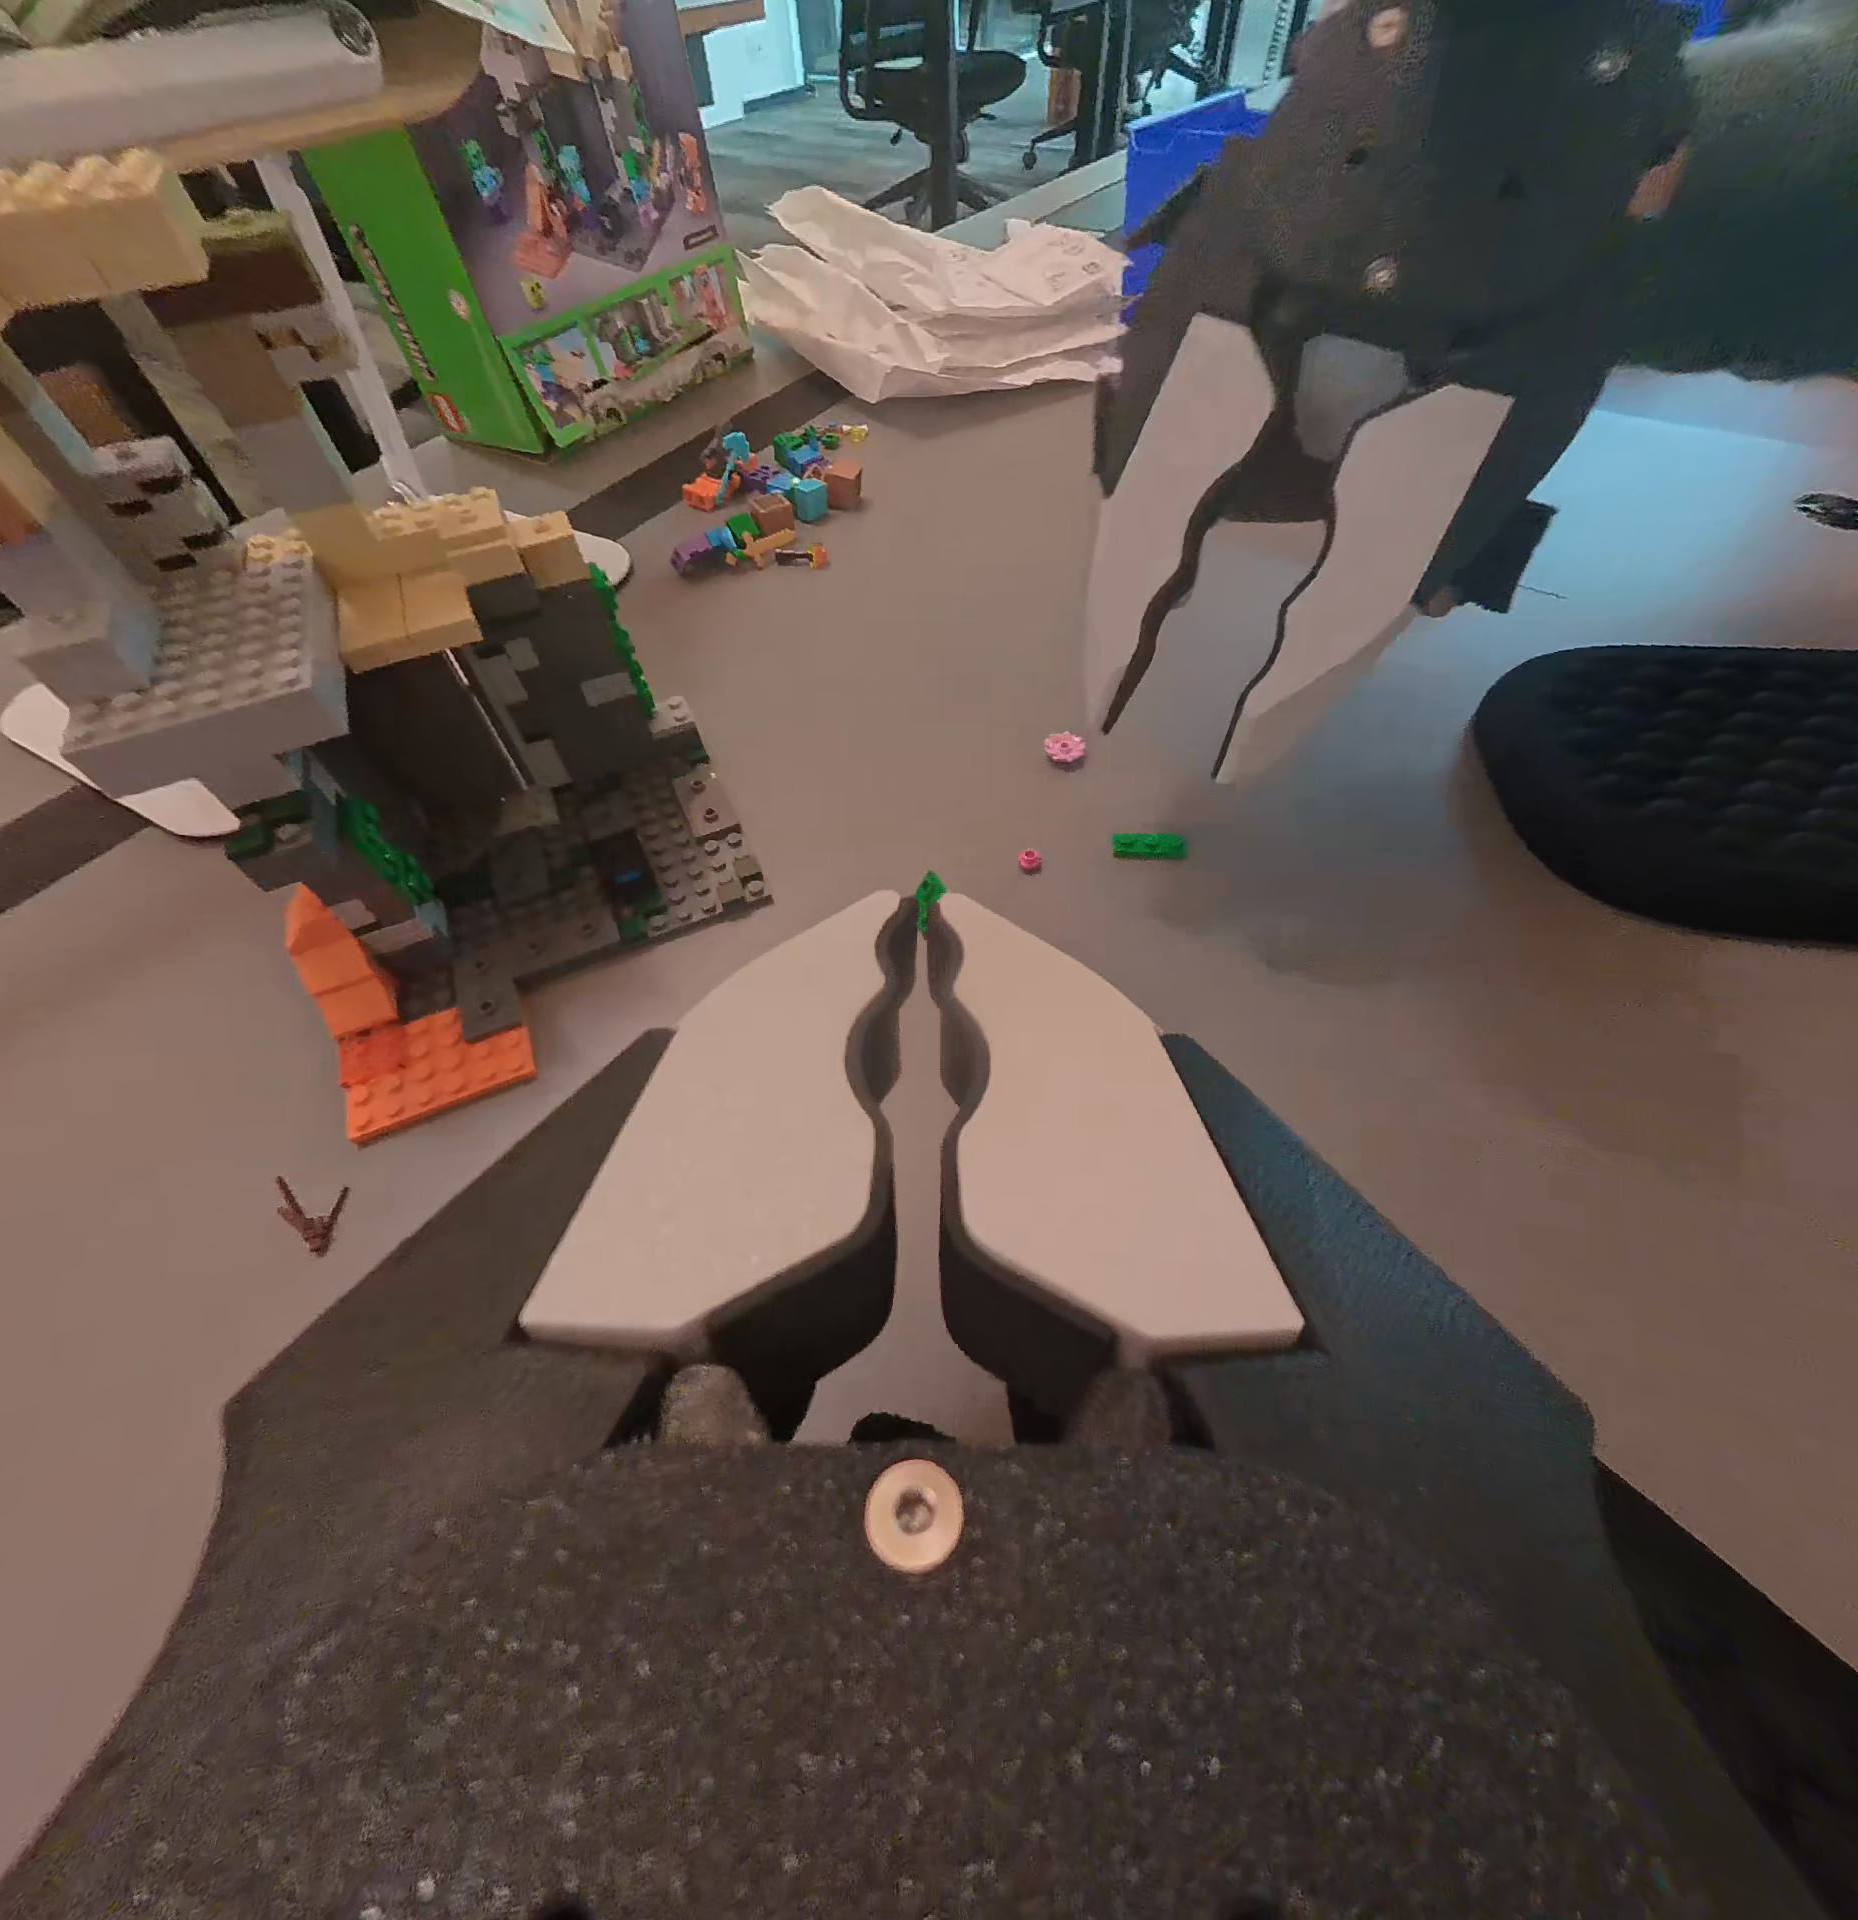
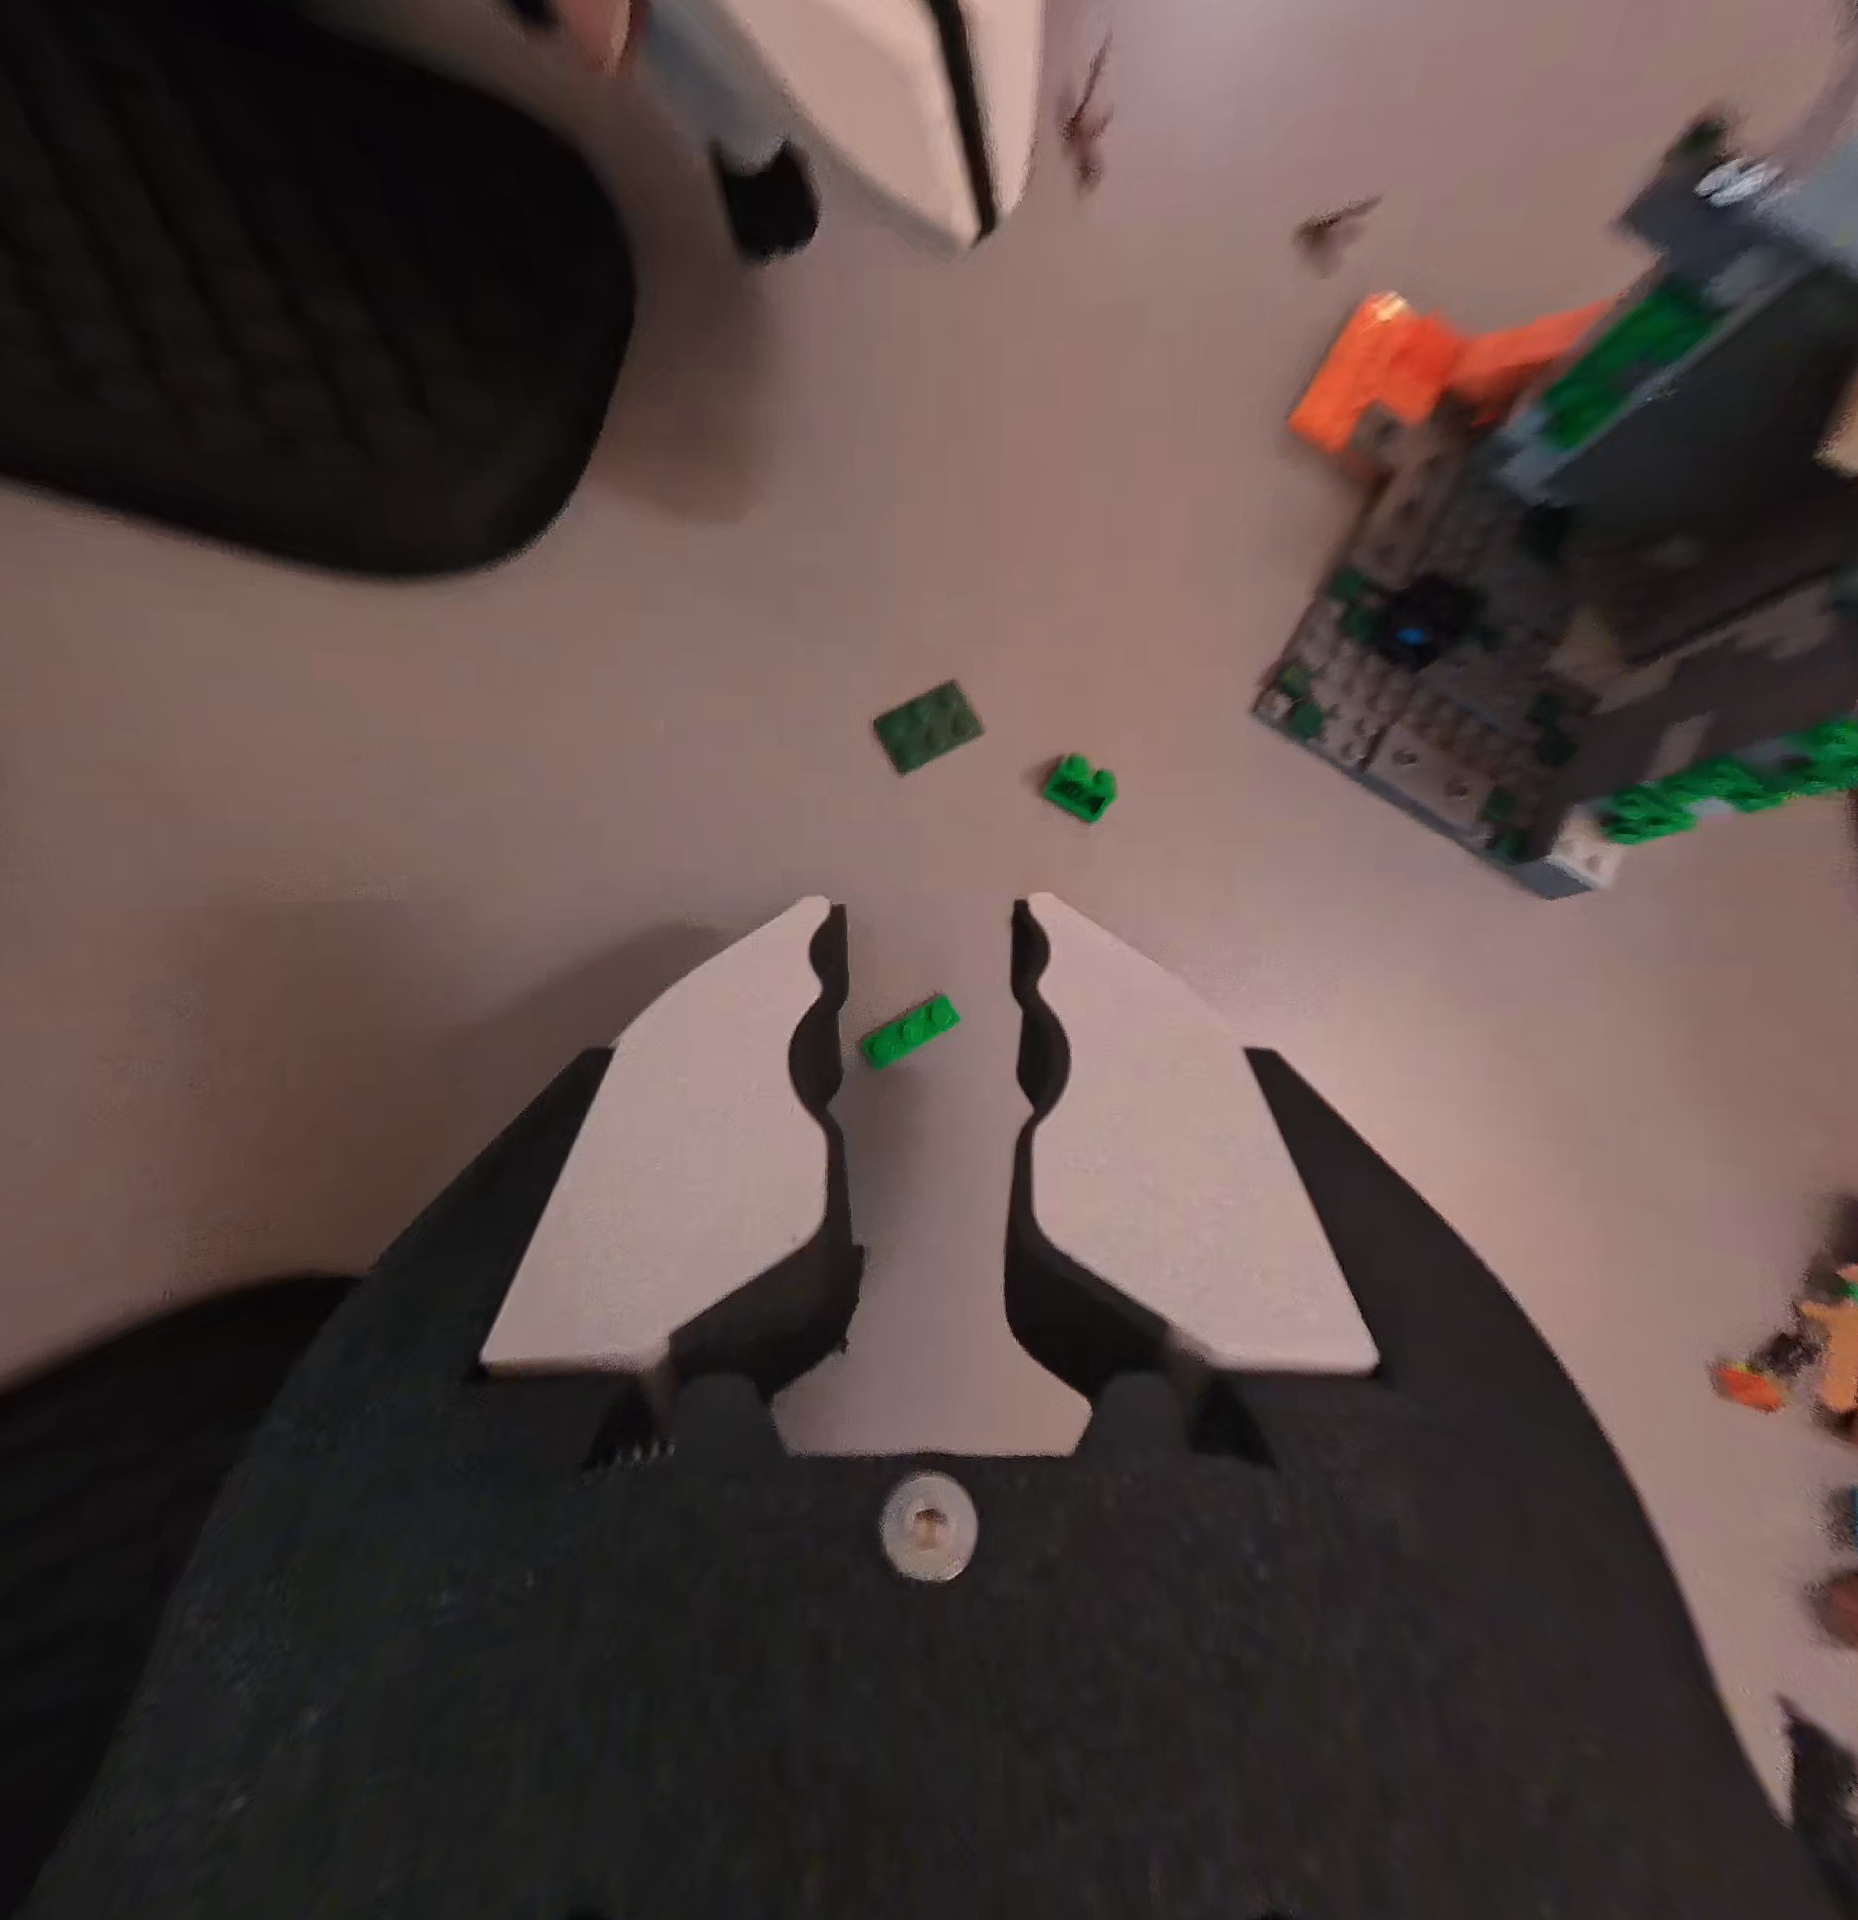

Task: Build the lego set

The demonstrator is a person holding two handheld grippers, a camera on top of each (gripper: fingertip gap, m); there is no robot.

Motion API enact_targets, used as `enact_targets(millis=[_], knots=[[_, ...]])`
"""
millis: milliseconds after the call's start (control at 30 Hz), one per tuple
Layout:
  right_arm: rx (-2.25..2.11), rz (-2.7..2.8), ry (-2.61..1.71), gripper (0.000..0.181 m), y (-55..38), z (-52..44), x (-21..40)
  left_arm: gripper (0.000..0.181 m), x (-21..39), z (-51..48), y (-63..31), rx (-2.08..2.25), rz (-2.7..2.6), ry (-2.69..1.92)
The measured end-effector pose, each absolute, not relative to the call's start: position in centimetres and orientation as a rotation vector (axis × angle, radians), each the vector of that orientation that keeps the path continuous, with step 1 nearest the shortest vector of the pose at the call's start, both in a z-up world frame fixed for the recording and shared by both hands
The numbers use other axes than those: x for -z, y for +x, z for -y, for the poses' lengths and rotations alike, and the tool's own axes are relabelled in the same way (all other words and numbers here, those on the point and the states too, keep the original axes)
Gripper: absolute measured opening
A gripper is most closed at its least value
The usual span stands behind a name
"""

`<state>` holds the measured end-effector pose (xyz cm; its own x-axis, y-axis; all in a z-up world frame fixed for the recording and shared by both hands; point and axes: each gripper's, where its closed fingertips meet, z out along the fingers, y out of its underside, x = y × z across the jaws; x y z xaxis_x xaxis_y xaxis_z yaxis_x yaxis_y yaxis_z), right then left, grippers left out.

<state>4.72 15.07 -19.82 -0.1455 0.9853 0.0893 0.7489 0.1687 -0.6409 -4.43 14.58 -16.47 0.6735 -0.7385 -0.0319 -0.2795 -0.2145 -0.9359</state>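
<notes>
My left gripper is shut on a small bright green piece that pokes out at its tips, low over the grey table. The part-built Lego model, grey with green vines and an orange base, stands to its left. My right gripper is open above the table, with a bright green plate lying on the table between its fingers. A dark green plate and a small bright green brick lie just ahead. The right gripper also shows in the left wrist view.
A pink flower piece, a pink stud and a brown twig piece lie loose. A pile of pieces, the set's box and paper bags sit farther back. A black mat lies on the right. Across from one pair of fingers to the other is roughly 11 centimetres. My right tips are roughly 7 centimetres from the small bright green brick.
</notes>
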Motion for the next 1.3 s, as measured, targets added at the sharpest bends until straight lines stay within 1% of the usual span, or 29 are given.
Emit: enact_targets(millis=[67,233,400,467,633,800,967,1067,1133,1300], knots=[[-0.666,1.794,-1.62,0.029,4.6,-15.3,18.6,0.0,16.1,-14.6,-4.6,0.493,-0.805,-1.777],[-0.735,1.438,-1.597,0.013,5.3,-15.9,16.4,0.0,13.9,-14.1,-5.6,0.369,-0.773,-1.734],[-0.795,1.206,-1.6,0.0,6.2,-16.6,15.9,0.0,10.6,-12.3,-7.6,0.279,-0.698,-1.705],[-0.805,1.151,-1.6,0.0,6.4,-16.9,16.0,0.0,9.0,-11.3,-9.3,0.253,-0.647,-1.704],[-0.836,1.101,-1.607,0.0,6.8,-17.2,16.4,0.0,5.2,-9.0,-16.3,0.148,-0.479,-1.739],[-0.865,1.081,-1.605,0.0,7.2,-17.2,16.3,0.0,3.7,-6.8,-26.5,-0.093,-0.311,-1.874],[-0.886,1.066,-1.606,0.0,7.5,-17.2,16.3,0.0,4.2,-5.0,-34.8,-0.331,-0.242,-2.057],[-0.898,1.06,-1.606,0.0,7.5,-17.2,16.2,0.011,5.8,-4.5,-38.5,-0.389,-0.233,-2.212],[-0.9,1.06,-1.604,0.0,7.5,-17.2,16.3,0.013,7.4,-4.5,-40.7,-0.434,-0.261,-2.321],[-0.915,1.067,-1.606,0.0,7.4,-17.0,16.4,0.02,14.3,-3.4,-43.9,-0.367,-0.407,-2.731]])
